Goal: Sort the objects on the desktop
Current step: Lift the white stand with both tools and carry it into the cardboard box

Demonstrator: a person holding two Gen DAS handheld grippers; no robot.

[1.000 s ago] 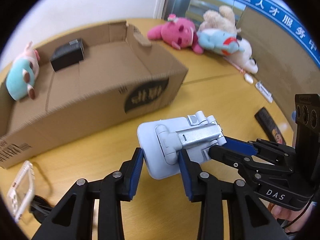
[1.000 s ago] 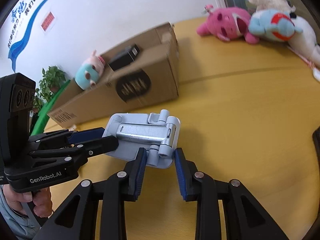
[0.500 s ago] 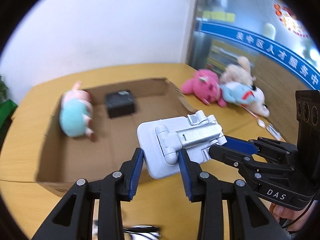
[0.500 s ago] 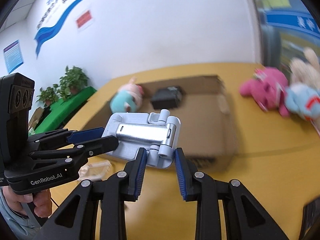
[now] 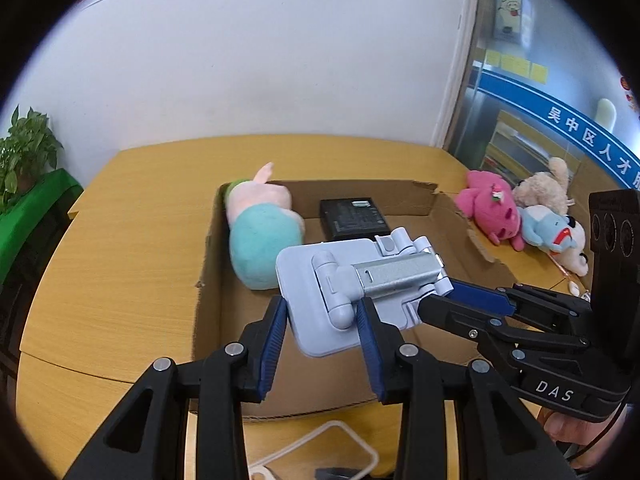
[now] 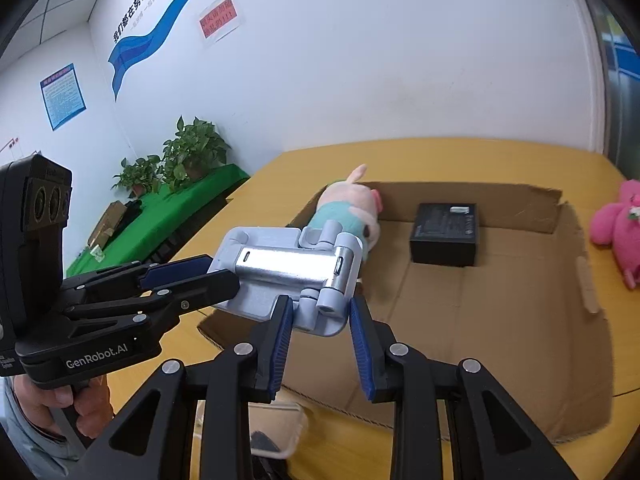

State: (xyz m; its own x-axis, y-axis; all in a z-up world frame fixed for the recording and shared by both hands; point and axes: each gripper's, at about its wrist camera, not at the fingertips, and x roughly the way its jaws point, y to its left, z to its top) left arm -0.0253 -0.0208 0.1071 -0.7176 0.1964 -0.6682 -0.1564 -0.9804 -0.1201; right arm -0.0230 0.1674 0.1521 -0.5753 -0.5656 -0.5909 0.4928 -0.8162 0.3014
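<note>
A pale blue folding phone stand (image 5: 352,284) with a silver hinge bar is held in the air over the open cardboard box (image 5: 452,216). My left gripper (image 5: 322,330) is shut on its near edge. My right gripper (image 6: 320,322) is shut on its other end, and shows in the left wrist view (image 5: 448,300) coming in from the right. The stand also shows in the right wrist view (image 6: 292,268). Inside the box lie a pink and teal plush pig (image 5: 260,236) and a black box (image 5: 354,218).
Pink, beige and blue plush toys (image 5: 520,216) lie on the yellow table (image 5: 132,232) right of the box. A clear phone case (image 5: 320,452) lies on the table below the grippers. Potted plants and a green-covered table (image 6: 160,208) stand at the left.
Both grippers have lifted the stand together from just above the table in front of the box to a place over the box's near part.
</note>
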